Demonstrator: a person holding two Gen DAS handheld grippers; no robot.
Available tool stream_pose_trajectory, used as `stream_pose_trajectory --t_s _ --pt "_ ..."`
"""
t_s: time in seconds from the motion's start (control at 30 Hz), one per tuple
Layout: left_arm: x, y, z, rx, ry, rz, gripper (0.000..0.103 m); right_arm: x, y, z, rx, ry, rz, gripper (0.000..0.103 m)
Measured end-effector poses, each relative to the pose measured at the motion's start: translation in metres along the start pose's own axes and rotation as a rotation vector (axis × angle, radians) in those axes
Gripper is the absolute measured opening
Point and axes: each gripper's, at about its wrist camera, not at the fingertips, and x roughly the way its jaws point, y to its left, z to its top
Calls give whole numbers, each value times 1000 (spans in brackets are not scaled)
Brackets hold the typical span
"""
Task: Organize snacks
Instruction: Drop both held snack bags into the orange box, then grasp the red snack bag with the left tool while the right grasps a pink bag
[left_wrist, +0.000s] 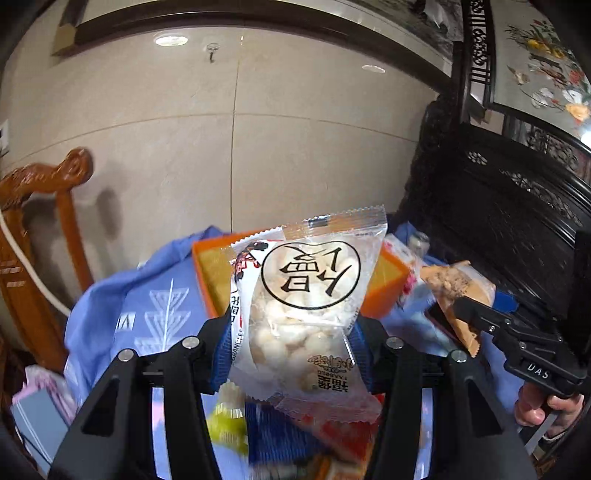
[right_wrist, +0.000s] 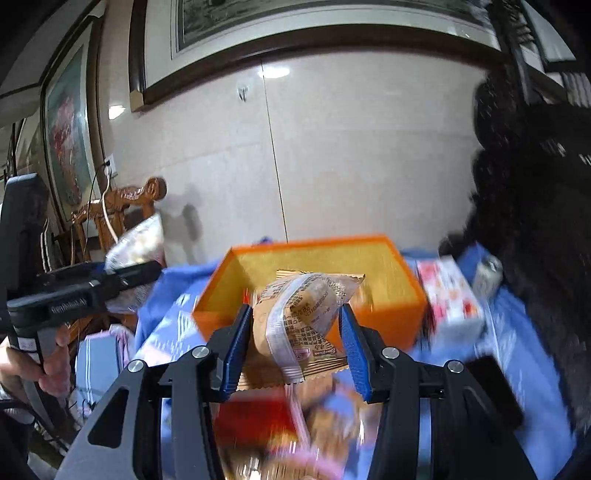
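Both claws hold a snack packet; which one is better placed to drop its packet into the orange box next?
Right, probably. The right claw holds its brown packet directly before the orange box; the left claw, with its clear packet, sits off to the side.

Snack pile (right_wrist: 295, 435) under my right gripper (right_wrist: 293, 343) smears into red, pink and brown; I can't separate items. Orange box (left_wrist: 388, 280) is half hidden behind the clear packet (left_wrist: 306, 295). Pink-white carton (right_wrist: 454, 306) print unreadable.
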Motion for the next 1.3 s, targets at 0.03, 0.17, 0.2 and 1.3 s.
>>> stream_pose_trajectory --t_s 0.03,0.17,0.2,1.3 --pt "10 0 10 7 -1 5 52 10 -1 11 -3 -8 1 48" --pt "50 6 54 4 1 45 73 51 -7 52 6 -35 13 51" --pt "55 8 61 -4 -6 75 97 61 -9 61 9 -44 13 58" --pt "60 -74 -131 469 195 -107 99 -58 -29 -134 134 210 41 99"
